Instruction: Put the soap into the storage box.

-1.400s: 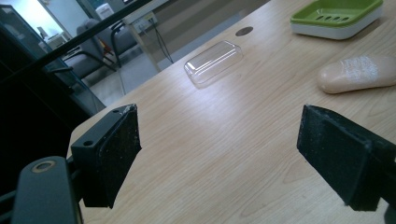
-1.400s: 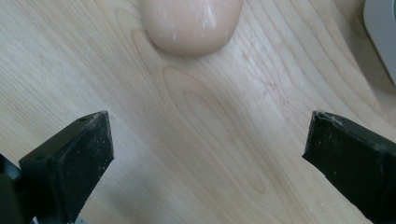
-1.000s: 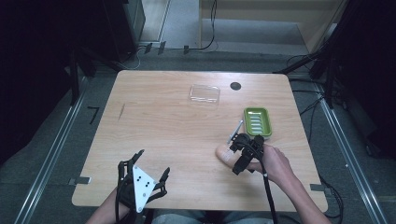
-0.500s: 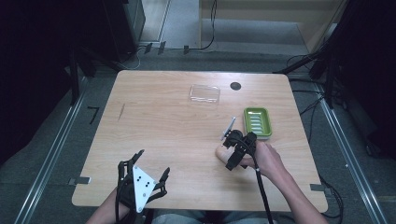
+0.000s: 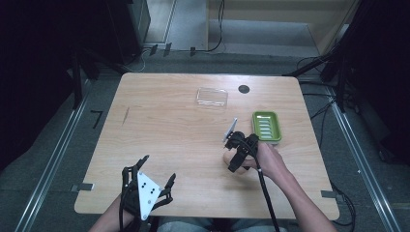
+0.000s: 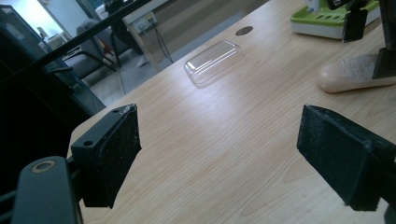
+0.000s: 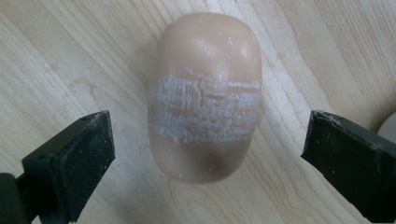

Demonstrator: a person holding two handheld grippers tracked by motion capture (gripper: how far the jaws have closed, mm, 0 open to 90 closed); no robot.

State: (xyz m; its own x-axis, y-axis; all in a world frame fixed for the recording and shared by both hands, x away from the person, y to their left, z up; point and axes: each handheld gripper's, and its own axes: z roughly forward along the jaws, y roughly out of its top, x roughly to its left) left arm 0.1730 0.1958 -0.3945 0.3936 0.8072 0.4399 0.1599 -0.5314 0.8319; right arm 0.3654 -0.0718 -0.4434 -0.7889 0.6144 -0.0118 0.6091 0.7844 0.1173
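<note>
A peach soap bar [image 7: 205, 98] with a scuffed white band lies flat on the wooden table [image 5: 164, 125]. My right gripper [image 7: 210, 140] hangs open right above the soap bar [image 5: 226, 158], one jaw on each side, not touching it. In the high view my right gripper [image 5: 234, 153] covers most of the bar. A green soap dish [image 5: 266, 126] stands just behind and to its right. My left gripper [image 6: 229, 154] is open and holds nothing, and in the high view this left gripper [image 5: 158, 168] sits at the table's near left edge.
A clear plastic lid [image 5: 212, 96] lies toward the table's far side, with a round black hole [image 5: 243, 89] to its right. From the left gripper view the lid [image 6: 214, 62], the green dish [image 6: 327, 21] and the soap bar [image 6: 348, 77] lie ahead.
My right gripper has shifted a little left and forward, and now stands over the soap bar. The soap and my left gripper have stayed put.
</note>
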